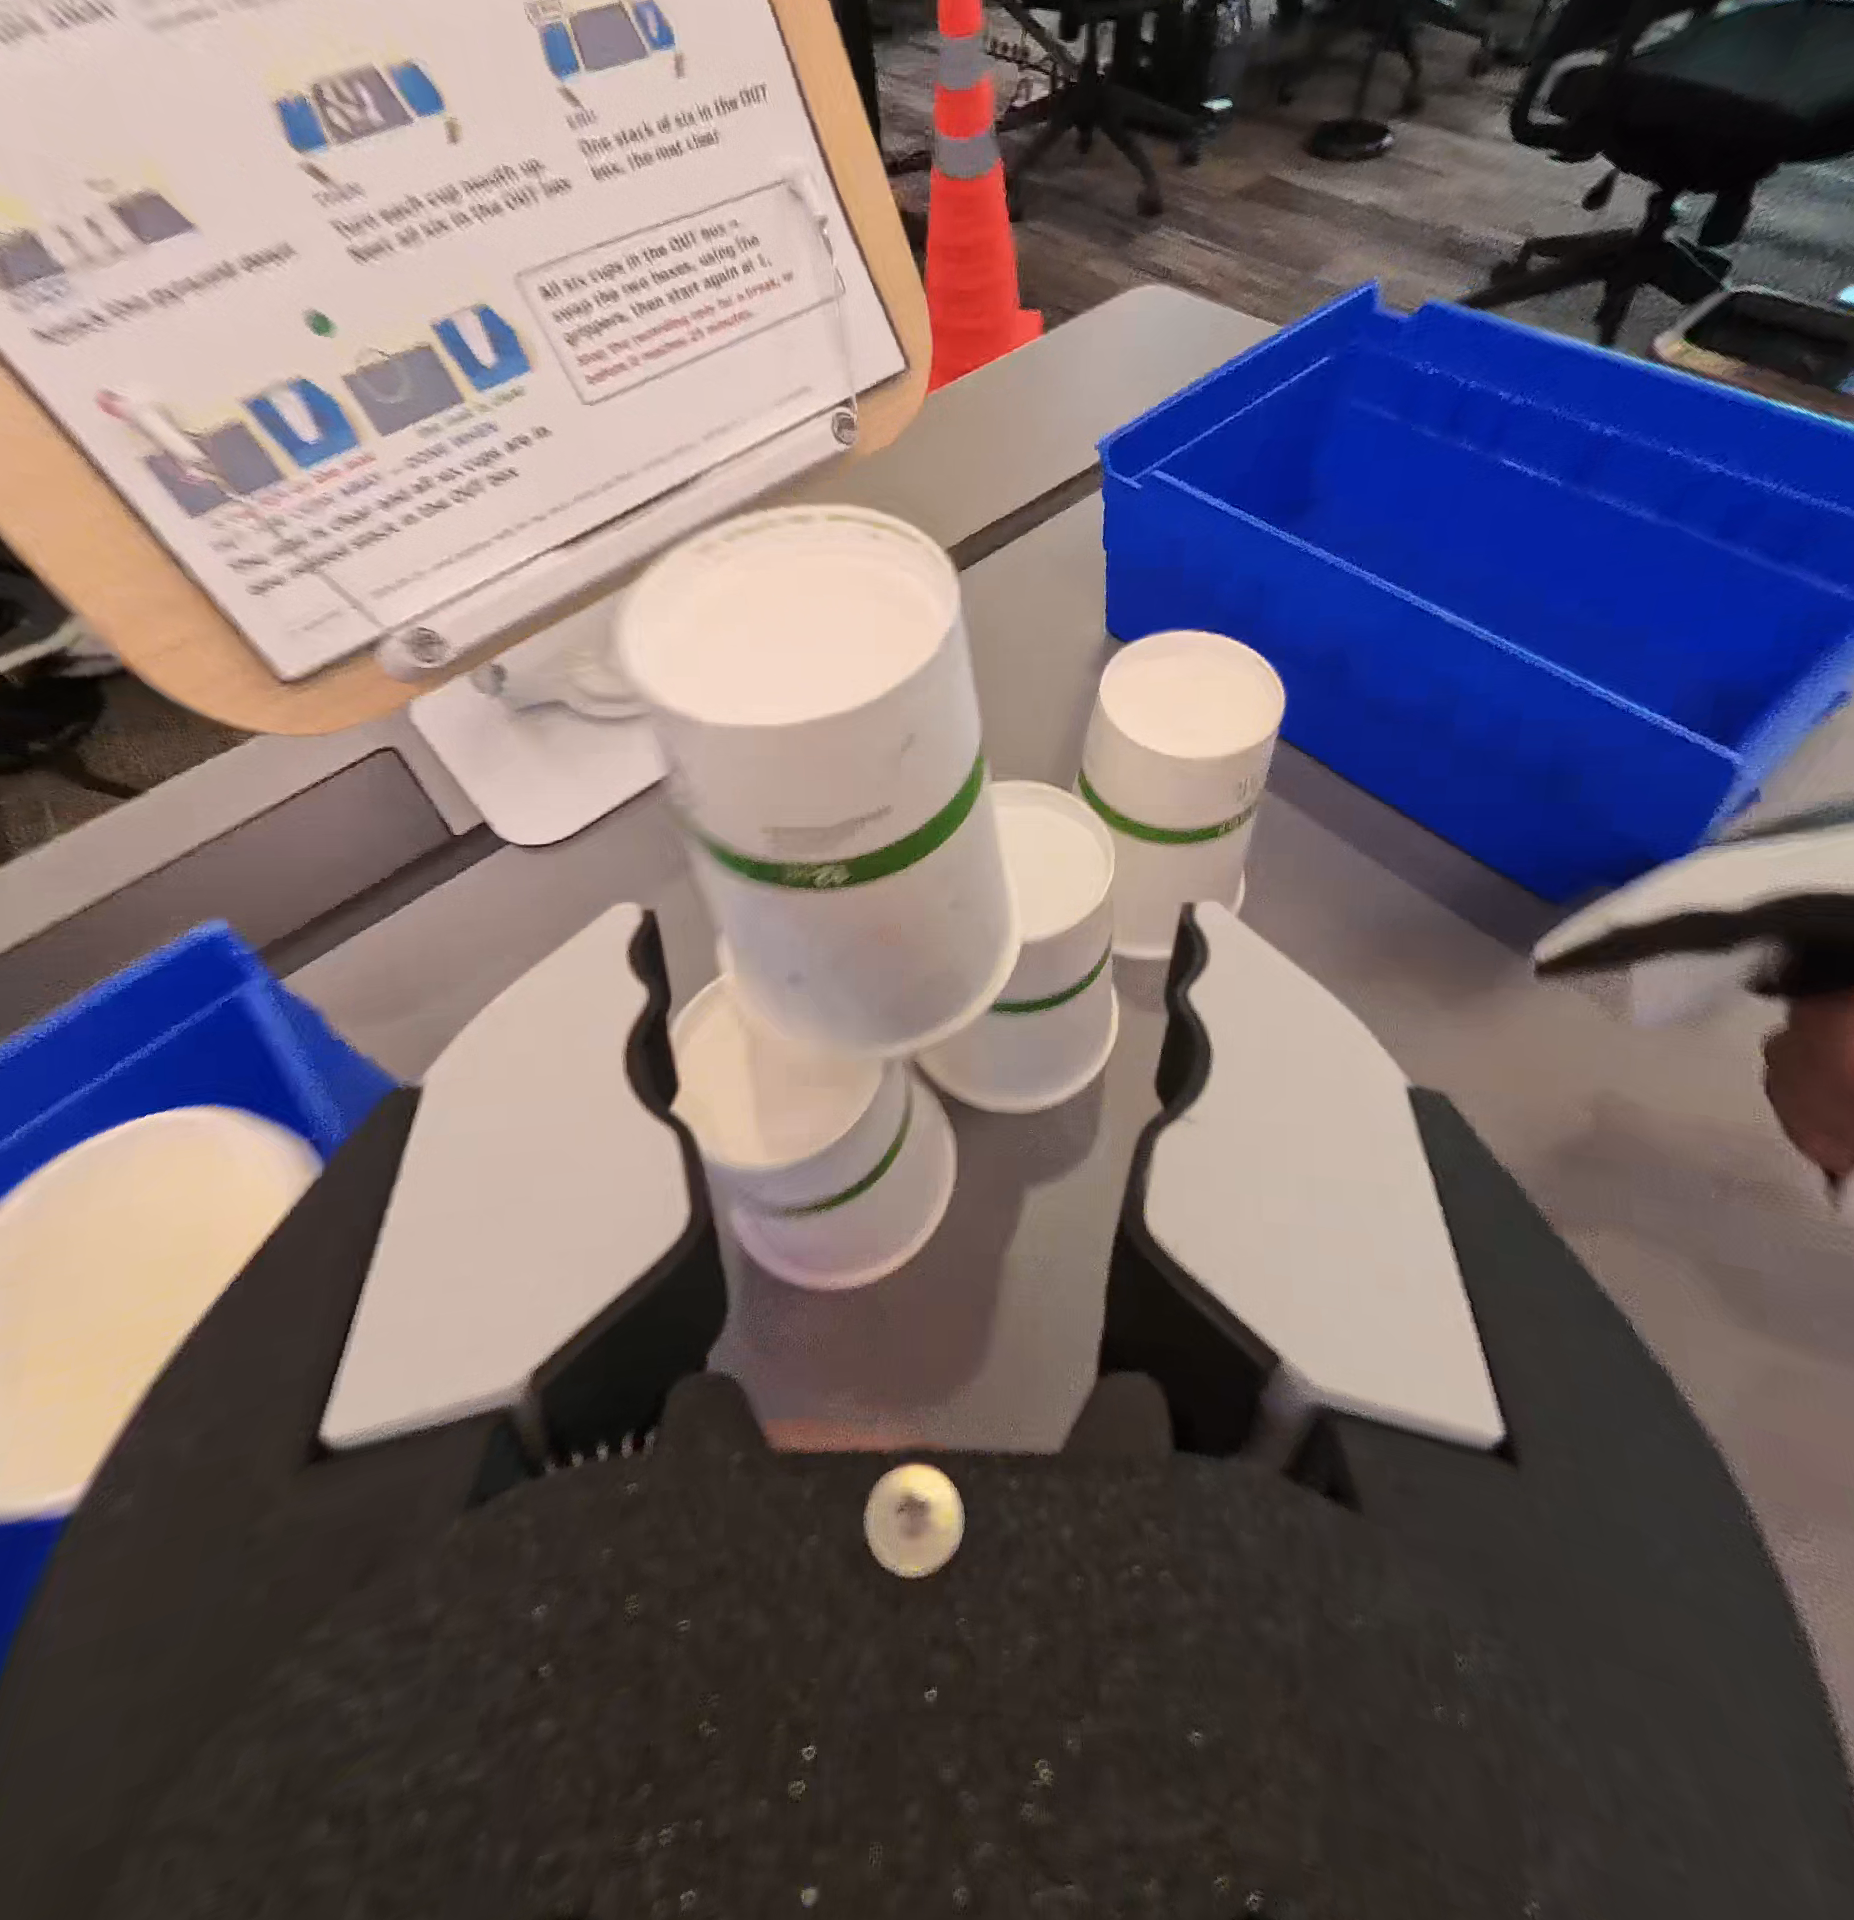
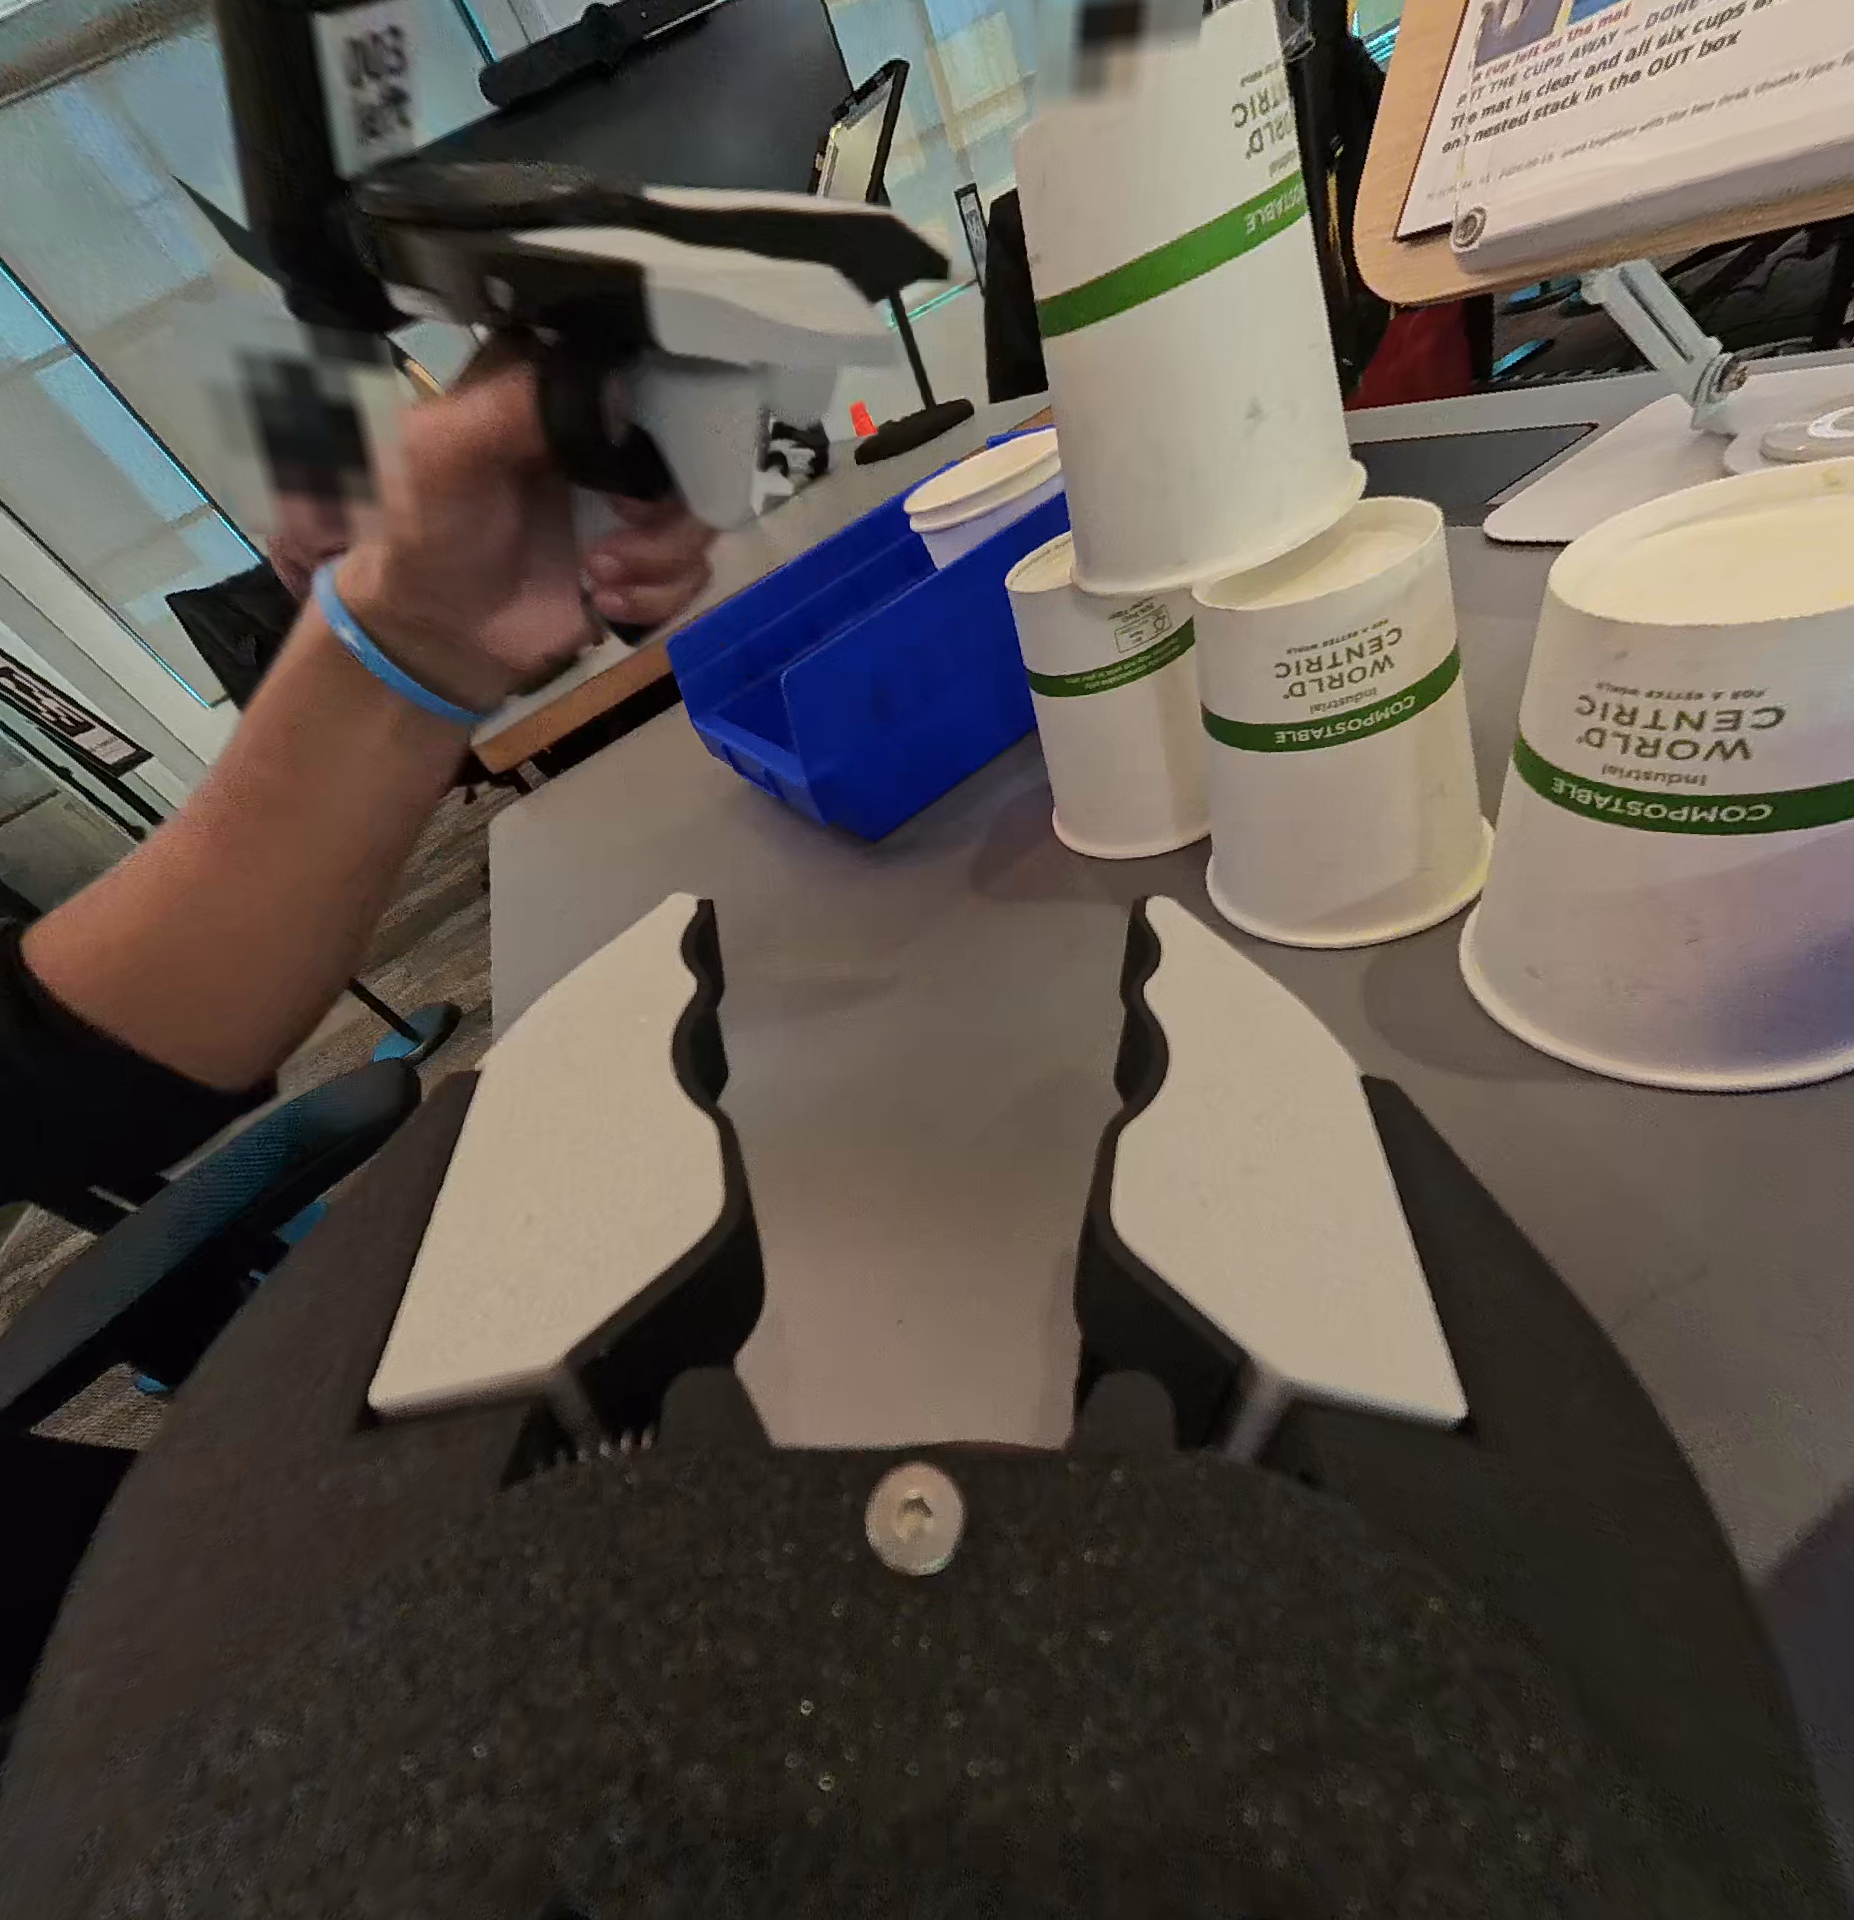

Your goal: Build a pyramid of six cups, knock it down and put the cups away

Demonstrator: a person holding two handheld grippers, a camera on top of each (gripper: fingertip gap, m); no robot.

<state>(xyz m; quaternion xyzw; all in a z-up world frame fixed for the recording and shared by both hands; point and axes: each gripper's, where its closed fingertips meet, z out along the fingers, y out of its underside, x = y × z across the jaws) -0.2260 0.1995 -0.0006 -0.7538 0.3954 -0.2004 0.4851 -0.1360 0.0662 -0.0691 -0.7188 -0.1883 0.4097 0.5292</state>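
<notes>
Three white paper cups with green bands stand upside down in a row on the grey mat (image 1: 1525, 1195): a near cup (image 1: 809, 1143), a middle cup (image 1: 1053, 935) and a far cup (image 1: 1177, 769). A fourth cup (image 1: 829, 779) sits upside down, slightly tilted, on the near and middle ones. The right wrist view shows the row (image 2: 1338, 717) and the top cup (image 2: 1183, 312). My left gripper (image 1: 918, 935) is open and empty, held above the cups. My right gripper (image 2: 923, 914) is open and empty, low over the mat beside the row.
A blue bin (image 1: 1474, 623) stands at the right, nothing showing inside. Another blue bin (image 2: 871, 686) at the left holds a mouth-up cup (image 2: 985, 499). An instruction board (image 1: 435, 312) on a stand stands behind the mat. An orange cone (image 1: 970, 187) and office chairs are beyond the table.
</notes>
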